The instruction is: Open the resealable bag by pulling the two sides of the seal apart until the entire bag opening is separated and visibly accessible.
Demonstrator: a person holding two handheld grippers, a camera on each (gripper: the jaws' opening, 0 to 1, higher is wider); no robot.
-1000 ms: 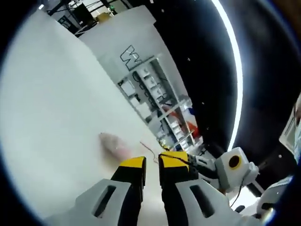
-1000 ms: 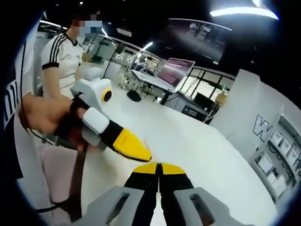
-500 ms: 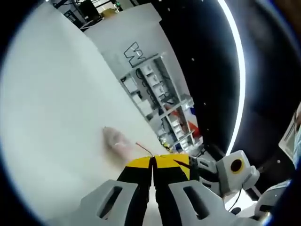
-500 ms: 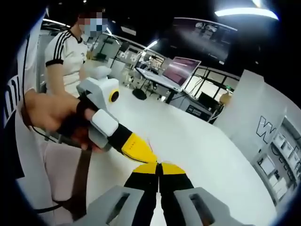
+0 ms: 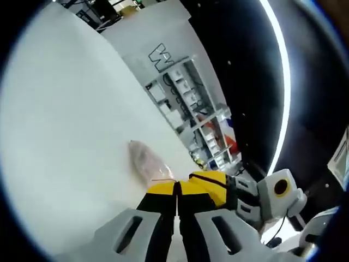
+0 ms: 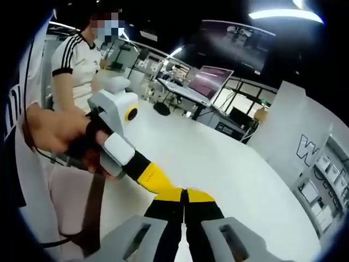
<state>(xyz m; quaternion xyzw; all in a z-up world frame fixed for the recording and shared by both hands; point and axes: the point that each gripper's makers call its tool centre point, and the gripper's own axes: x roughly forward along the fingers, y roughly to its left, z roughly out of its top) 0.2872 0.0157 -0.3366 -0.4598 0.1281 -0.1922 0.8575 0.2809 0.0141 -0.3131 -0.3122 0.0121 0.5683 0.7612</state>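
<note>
Clear crumpled plastic resealable bag [image 5: 147, 164] on white table [image 5: 65, 120], twelve o'clock of left hand-held gripper [image 5: 177, 188], pressed together at seal edge. Right hand-held gripper [image 6: 184, 195] pressed together, contents unclear. Pull opposite, evenly, slowly.

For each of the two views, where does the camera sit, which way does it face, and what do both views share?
Left gripper view: rides on the left gripper, faces along its shut yellow-tipped jaws over the white table at the small clear plastic bag; the right gripper enters from the right.
Right gripper view: rides on the right gripper, faces across the table; the left gripper and the hand holding it show.
Shared: both grippers' tips meeting, the table.
</note>
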